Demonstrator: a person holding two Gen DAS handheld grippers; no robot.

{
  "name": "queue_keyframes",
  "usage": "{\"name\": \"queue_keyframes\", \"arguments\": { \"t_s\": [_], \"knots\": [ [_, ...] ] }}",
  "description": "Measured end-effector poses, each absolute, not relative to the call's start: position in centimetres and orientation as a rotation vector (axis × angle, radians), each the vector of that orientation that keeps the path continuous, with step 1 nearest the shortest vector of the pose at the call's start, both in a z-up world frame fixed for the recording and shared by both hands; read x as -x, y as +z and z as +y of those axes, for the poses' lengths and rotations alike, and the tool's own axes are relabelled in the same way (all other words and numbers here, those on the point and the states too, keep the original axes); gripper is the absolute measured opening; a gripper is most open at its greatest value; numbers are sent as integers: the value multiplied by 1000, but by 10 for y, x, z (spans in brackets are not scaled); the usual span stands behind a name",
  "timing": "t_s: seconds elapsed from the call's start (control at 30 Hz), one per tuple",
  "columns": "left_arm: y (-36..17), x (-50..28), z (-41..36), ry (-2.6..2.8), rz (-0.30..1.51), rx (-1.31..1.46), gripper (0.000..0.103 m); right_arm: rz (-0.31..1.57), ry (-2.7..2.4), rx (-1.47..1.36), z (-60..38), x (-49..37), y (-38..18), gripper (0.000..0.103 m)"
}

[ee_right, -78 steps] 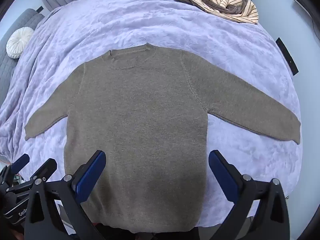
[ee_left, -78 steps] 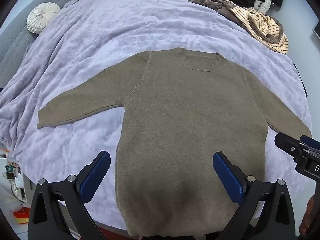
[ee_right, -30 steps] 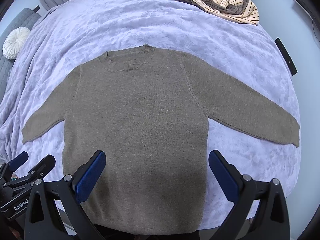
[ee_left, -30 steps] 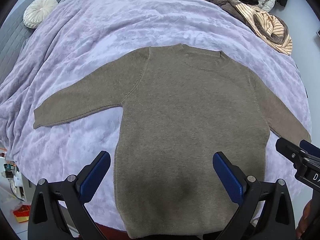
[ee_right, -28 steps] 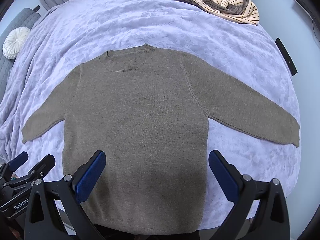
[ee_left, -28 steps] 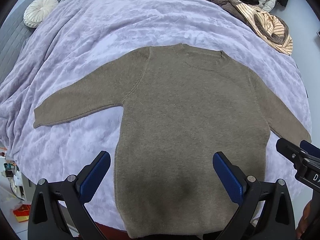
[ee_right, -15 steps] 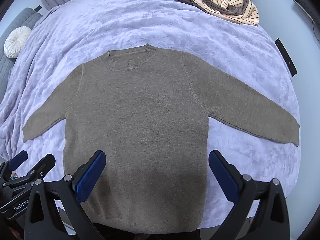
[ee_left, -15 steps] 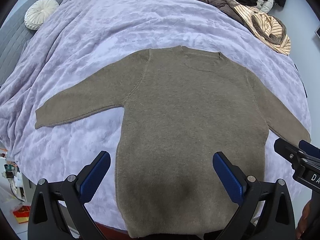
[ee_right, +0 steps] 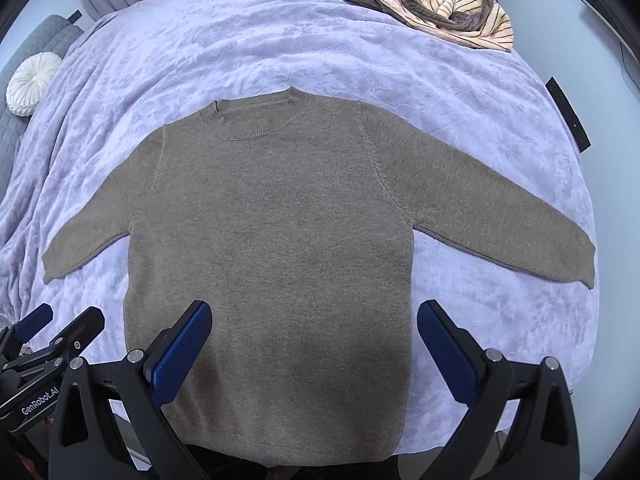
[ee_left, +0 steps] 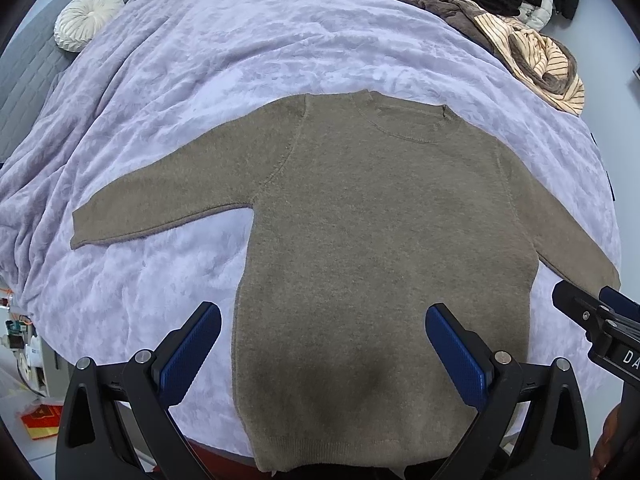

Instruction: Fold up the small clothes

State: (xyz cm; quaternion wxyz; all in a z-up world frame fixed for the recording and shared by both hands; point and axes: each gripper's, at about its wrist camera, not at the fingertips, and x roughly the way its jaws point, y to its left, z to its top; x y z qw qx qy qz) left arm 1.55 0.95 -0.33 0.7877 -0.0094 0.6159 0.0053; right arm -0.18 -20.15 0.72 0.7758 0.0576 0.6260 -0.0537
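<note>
1. Brown sweater [ee_left: 360, 248] lies flat, front up, on the lilac blanket [ee_left: 240, 52], both sleeves spread out to the sides, collar at the far end, hem at the near edge of the bed.
2. Left gripper [ee_left: 322, 344] hovers above the near hem area, jaws wide open, holding nothing; blue pads [ee_left: 192, 346] clear of the knit.
3. Right gripper [ee_right: 314, 342] is the same: jaws spread wide, empty, above the lower body of the sweater. Each gripper shows at the edge of the other's view, so they sit side by side.
4. Change over the last couple of seconds: almost none. The views drift slightly (a small camera wobble), and the sweater's outline, sleeves and hem match the earlier frames. Neither gripper has closed or dropped toward the cloth.
5. Meaning for the task: laying out looks finished and no fold has begun. Likely next is a sleeve fold inward, judging from the flat spread.
6. Pile of unfolded clothes [ee_right: 436, 4] sits at the far right of the bed, well apart from the sweater; white round cushion [ee_left: 88, 20] at far left.
</note>
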Motion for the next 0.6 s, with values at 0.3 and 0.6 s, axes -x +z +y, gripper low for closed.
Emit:
{"name": "queue_keyframes", "arguments": {
  "t_s": [0.3, 0.6],
  "knots": [
    [-2, -14, 11, 15, 1326, 22, 103, 1359, -124, -121, -203, 1, 8, 102],
    [-3, -10, 17, 23, 1330, 37, 103, 1361, -123, -116, -202, 2, 7, 102]
  ]
}}
